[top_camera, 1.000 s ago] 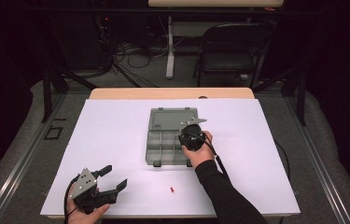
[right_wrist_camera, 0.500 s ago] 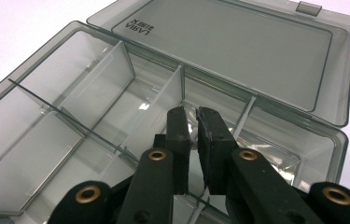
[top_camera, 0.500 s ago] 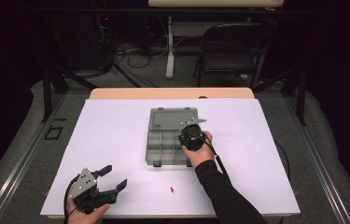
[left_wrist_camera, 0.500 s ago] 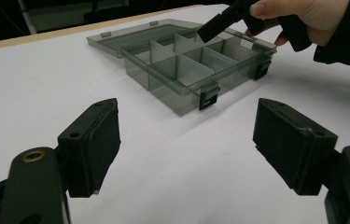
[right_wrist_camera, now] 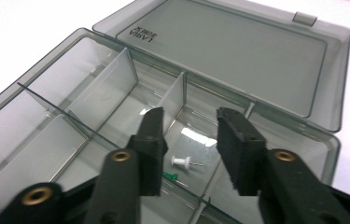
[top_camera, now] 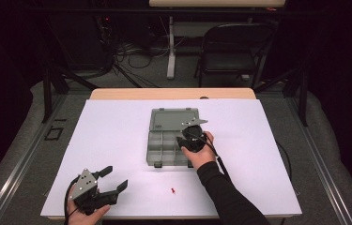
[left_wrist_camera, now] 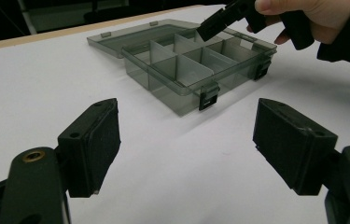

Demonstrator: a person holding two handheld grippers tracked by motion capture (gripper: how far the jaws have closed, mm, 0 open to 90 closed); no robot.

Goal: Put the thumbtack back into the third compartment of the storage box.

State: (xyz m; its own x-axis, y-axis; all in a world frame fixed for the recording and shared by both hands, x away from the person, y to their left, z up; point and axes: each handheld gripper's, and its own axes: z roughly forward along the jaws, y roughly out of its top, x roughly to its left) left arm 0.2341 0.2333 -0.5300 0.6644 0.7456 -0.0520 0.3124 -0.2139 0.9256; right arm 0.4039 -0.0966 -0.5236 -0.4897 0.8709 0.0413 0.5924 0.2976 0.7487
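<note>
A smoky clear compartment box (top_camera: 166, 145) lies open mid-table, its lid (top_camera: 173, 118) folded flat behind. My right gripper (right_wrist_camera: 187, 133) hangs open over a right-hand compartment, nothing between its fingers. Below it in that compartment lie a white pushpin (right_wrist_camera: 182, 162) and a green pushpin (right_wrist_camera: 170, 177). In the high view the right gripper (top_camera: 186, 136) sits over the box's right side. A red pushpin (top_camera: 172, 190) lies loose on the white table in front of the box. My left gripper (top_camera: 116, 178) rests open near the front left edge, pointing toward the box (left_wrist_camera: 196, 60).
The white table cover (top_camera: 117, 136) spreads around the box. The right hand and its gripper's jaw tip (left_wrist_camera: 214, 25) show over the box in the left gripper view. A chair (top_camera: 230, 51) and cables stand beyond the table's far edge.
</note>
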